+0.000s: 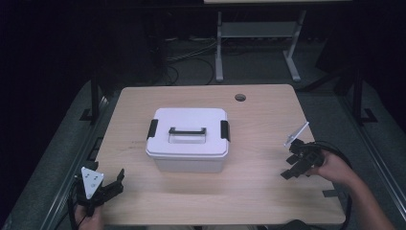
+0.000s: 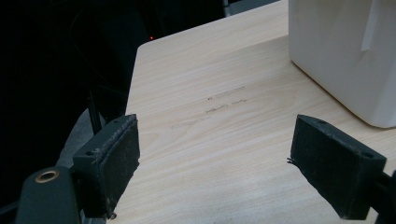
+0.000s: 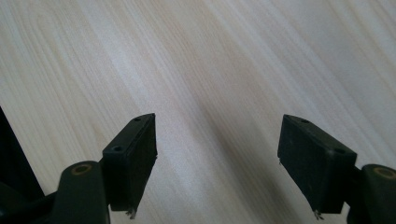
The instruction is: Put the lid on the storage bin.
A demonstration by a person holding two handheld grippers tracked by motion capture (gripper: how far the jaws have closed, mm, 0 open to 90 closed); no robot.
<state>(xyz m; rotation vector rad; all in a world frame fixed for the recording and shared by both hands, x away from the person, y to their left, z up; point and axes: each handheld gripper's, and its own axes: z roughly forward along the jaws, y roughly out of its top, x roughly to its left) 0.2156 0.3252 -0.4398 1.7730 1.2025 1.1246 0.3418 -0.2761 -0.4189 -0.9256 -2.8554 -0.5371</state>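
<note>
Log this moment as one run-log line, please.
left gripper: open, empty, near table front-left corner | right gripper: open, empty, over right side | white box: centre, lid on, untouched

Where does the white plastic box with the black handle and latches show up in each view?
High view: white plastic box at the table's centre, lid closed.
Left gripper view: its white side wall at upper right, beyond the open jaws.
Right gripper view: not in this picture.
Shared landmark: the light wooden tabletop.

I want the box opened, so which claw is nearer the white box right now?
Left, though only slightly. The left claw sits off the white box at its near-left corner; the right claw is out past its right side, both open.
</note>
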